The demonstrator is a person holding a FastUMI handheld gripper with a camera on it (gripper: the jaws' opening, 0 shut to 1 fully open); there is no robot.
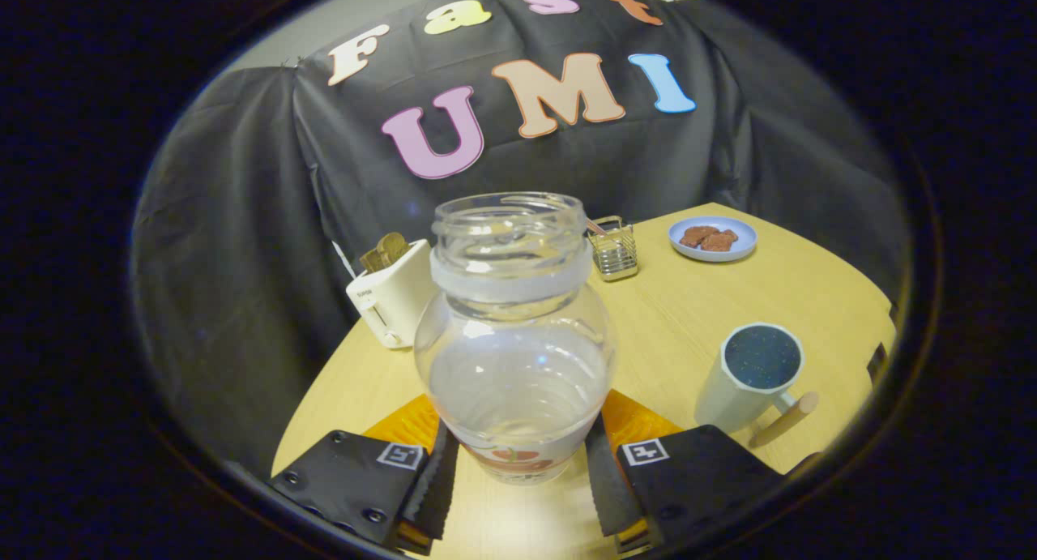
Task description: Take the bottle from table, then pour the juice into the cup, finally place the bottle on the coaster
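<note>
**A:** Where's the bottle (514, 341) right now?

**B:** Between the two fingers of the tongs (518, 479), upright, mouth open with no cap on it. It is clear plastic with a frosted ring under the neck and a label with red fruit near the base. Its foot seems to be at the wooden bench (689, 317), though I cannot tell whether it rests there or is just lifted.

**A:** And the tongs themselves?

**B:** Each finger sits against a lower side of the bottle, so they are pinching it.

**A:** The coaster?

**B:** An orange coaster (636, 421) lies just behind the bottle's base, showing on both sides of it.

**A:** The cup?

**B:** A white mug (749, 378) with a dark inside and a wooden handle stands to the right, near the right finger and apart from the bottle.

**A:** What else is there?

**B:** Beyond the bottle, a white toaster (393, 297) with bread in its slot, a small wire basket (614, 250), and a pale blue plate (713, 240) holding brown pieces.
</note>
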